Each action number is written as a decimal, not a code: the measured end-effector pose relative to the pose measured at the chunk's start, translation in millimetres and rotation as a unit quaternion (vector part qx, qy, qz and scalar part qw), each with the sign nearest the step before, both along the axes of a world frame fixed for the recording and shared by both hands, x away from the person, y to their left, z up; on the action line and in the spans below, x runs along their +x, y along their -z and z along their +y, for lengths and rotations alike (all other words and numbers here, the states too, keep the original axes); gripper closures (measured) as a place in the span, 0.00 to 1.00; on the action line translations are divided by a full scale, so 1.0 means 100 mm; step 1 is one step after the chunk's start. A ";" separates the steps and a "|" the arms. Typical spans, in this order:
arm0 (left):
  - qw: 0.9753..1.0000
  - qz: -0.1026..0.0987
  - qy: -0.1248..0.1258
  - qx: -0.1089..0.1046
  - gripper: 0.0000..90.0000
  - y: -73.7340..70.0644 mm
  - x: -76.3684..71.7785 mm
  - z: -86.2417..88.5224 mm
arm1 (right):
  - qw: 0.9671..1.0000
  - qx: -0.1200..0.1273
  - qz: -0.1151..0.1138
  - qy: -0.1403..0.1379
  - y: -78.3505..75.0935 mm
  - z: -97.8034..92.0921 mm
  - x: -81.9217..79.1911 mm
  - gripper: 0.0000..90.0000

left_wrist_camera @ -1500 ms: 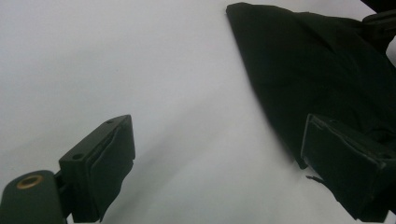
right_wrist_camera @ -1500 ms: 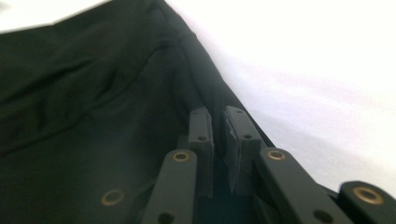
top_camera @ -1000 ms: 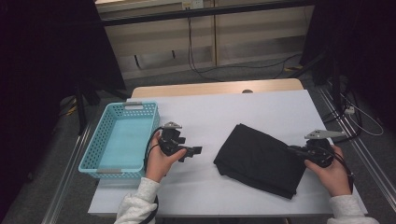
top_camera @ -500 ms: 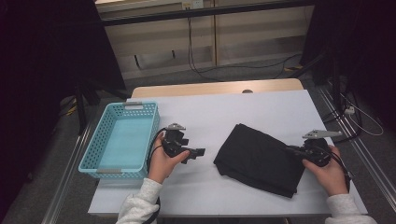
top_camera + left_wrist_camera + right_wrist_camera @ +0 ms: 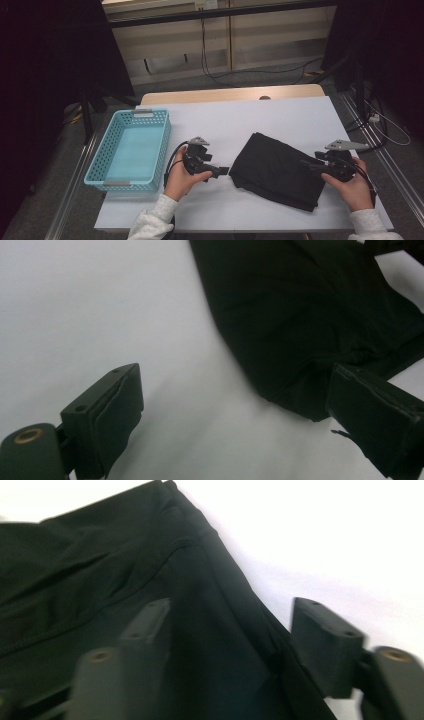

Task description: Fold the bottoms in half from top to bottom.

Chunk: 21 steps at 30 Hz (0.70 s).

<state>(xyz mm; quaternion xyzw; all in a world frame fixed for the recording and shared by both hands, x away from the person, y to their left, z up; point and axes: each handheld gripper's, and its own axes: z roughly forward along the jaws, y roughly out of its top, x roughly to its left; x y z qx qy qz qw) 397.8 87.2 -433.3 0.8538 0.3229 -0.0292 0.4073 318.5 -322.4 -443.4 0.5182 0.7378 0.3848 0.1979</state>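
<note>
Both grippers have edged inward toward the folded black cloth (image 5: 278, 170) at lower centre-right of the white table (image 5: 235, 120), the left gripper (image 5: 223, 171) wide open beside it, the right gripper (image 5: 306, 163) wide open straddling its edge.

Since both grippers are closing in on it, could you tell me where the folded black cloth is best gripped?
Probably at its two ends: the black cloth lies flat. The left gripper could pinch the near-left corner from the left; the right gripper, jaws open astride the right edge, could pinch there.
</note>
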 end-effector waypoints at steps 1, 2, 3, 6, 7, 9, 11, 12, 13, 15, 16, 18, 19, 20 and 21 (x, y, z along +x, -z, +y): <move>1.000 -0.002 0.004 0.003 0.10 0.01 -0.01 -0.02 | 1.000 0.006 0.000 0.003 -0.01 0.00 0.00 0.31; 1.000 -0.002 0.006 0.005 0.12 0.02 -0.03 -0.03 | 1.000 0.010 -0.001 0.004 -0.01 -0.01 -0.01 0.29; 1.000 -0.002 0.008 0.006 0.12 0.03 -0.04 -0.05 | 1.000 0.016 -0.001 0.003 -0.02 -0.01 -0.01 0.28; 1.000 -0.004 0.014 0.010 0.16 0.06 -0.07 -0.08 | 1.000 0.020 -0.002 0.002 -0.02 0.00 -0.02 0.27; 1.000 -0.006 0.015 0.012 0.18 0.07 -0.08 -0.09 | 1.000 0.020 -0.002 0.000 -0.02 0.01 -0.02 0.27; 1.000 -0.005 0.022 0.014 0.20 0.08 -0.10 -0.11 | 1.000 0.021 0.000 -0.001 -0.02 0.02 -0.02 0.26; 1.000 -0.007 0.024 0.014 0.22 0.10 -0.11 -0.13 | 1.000 0.020 -0.001 -0.003 -0.02 0.02 -0.03 0.26; 1.000 -0.009 0.023 0.016 0.24 0.10 -0.12 -0.13 | 1.000 0.021 -0.001 -0.005 -0.02 0.02 -0.03 0.26; 1.000 -0.010 0.023 0.017 0.25 0.11 -0.12 -0.13 | 1.000 0.022 -0.002 -0.005 -0.02 0.02 -0.03 0.25; 1.000 -0.013 0.020 0.018 0.27 0.13 -0.12 -0.14 | 1.000 0.021 0.000 -0.004 -0.02 0.02 -0.03 0.25; 0.999 -0.015 0.020 0.020 0.27 0.13 -0.12 -0.15 | 1.000 0.021 0.000 -0.005 -0.02 0.02 -0.03 0.25; 0.999 -0.016 0.020 0.020 0.29 0.14 -0.13 -0.16 | 1.000 0.020 -0.002 -0.005 -0.03 0.02 -0.04 0.25; 1.000 -0.014 0.019 0.020 0.30 0.14 -0.13 -0.17 | 1.000 0.022 -0.003 -0.005 -0.03 0.02 -0.04 0.25; 0.999 -0.014 0.022 0.022 0.32 0.15 -0.13 -0.18 | 1.000 0.023 -0.004 -0.005 -0.03 0.02 -0.04 0.25; 0.999 -0.015 0.023 0.028 0.33 0.15 -0.14 -0.19 | 1.000 0.023 -0.004 -0.005 -0.03 0.02 -0.04 0.25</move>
